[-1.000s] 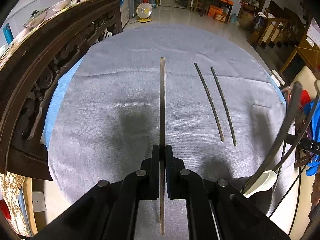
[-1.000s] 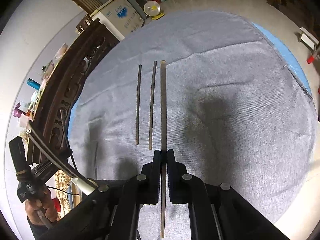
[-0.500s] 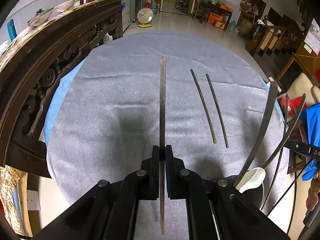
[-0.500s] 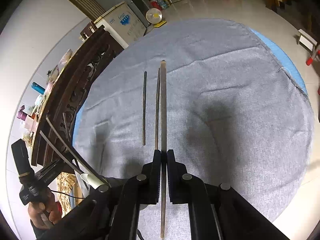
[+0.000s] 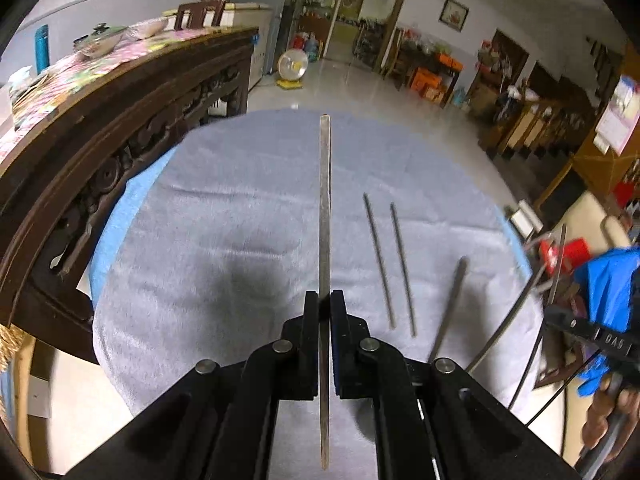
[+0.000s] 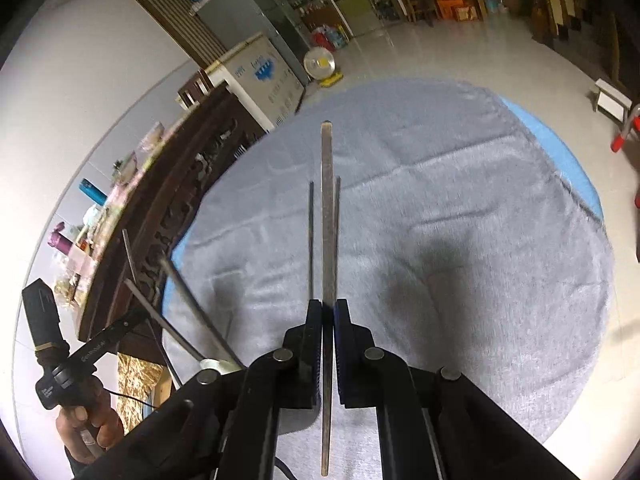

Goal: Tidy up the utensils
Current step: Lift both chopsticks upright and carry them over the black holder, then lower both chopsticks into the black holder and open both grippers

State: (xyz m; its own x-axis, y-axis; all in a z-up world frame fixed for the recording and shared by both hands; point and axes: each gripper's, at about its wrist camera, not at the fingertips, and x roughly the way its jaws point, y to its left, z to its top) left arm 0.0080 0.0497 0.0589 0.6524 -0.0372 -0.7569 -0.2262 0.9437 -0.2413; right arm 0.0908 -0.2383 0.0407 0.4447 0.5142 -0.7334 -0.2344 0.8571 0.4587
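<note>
My left gripper [image 5: 325, 300] is shut on a long flat metal utensil [image 5: 325, 200] that points away over the grey cloth [image 5: 224, 248]. Two thin dark chopsticks [image 5: 390, 264] lie side by side on the cloth to its right. My right gripper [image 6: 329, 308] is shut on a similar metal utensil [image 6: 328, 208], held right above those two chopsticks [image 6: 311, 236]. A holder with several utensils [image 5: 452, 300] stands at the near edge, right of the left gripper; it shows in the right wrist view [image 6: 192, 312] at lower left.
A dark carved wooden sideboard [image 5: 100, 152] runs along the left of the round table. A blue cloth edge [image 6: 560, 148] shows under the grey one. The left hand-held grip [image 6: 52, 344] is at the right view's lower left. Chairs and furniture stand beyond.
Both grippers have tilted up and drawn back, so more of the room shows. The right gripper's utensil has shifted left over the two chopsticks. Both stay shut.
</note>
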